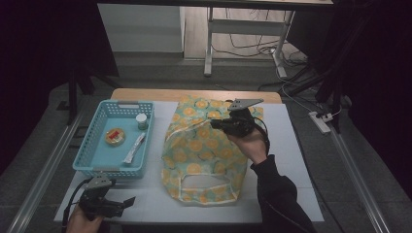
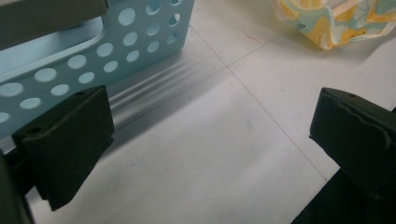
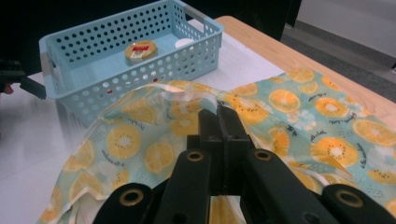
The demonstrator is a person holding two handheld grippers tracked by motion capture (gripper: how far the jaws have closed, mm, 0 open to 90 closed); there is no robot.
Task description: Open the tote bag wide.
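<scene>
Your right gripper point(image 1: 217, 124) is pressed together, apparently pinching the fruit-print bag point(image 1: 204, 155) at its upper fold. Your left gripper point(image 1: 127, 202) is spread, nothing between; blue basket point(image 1: 99, 127) just ahead-left of it.

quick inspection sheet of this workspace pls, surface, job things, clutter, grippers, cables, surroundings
surface: white sheet over a wooden table.
job's things: fruit-print cloth bag lies on the sheet, its upper part lifted into a fold.
clutter: blue perforated basket left of the bag, holding a round tin, a small jar and a white sachet.
grippers: right gripper shut on the bag's fabric; left gripper open, low over the sheet near the basket.
cables: cable trails from the right gripper; loose wires on the floor beyond.
surroundings: dark room, white desk legs, power strip.
</scene>
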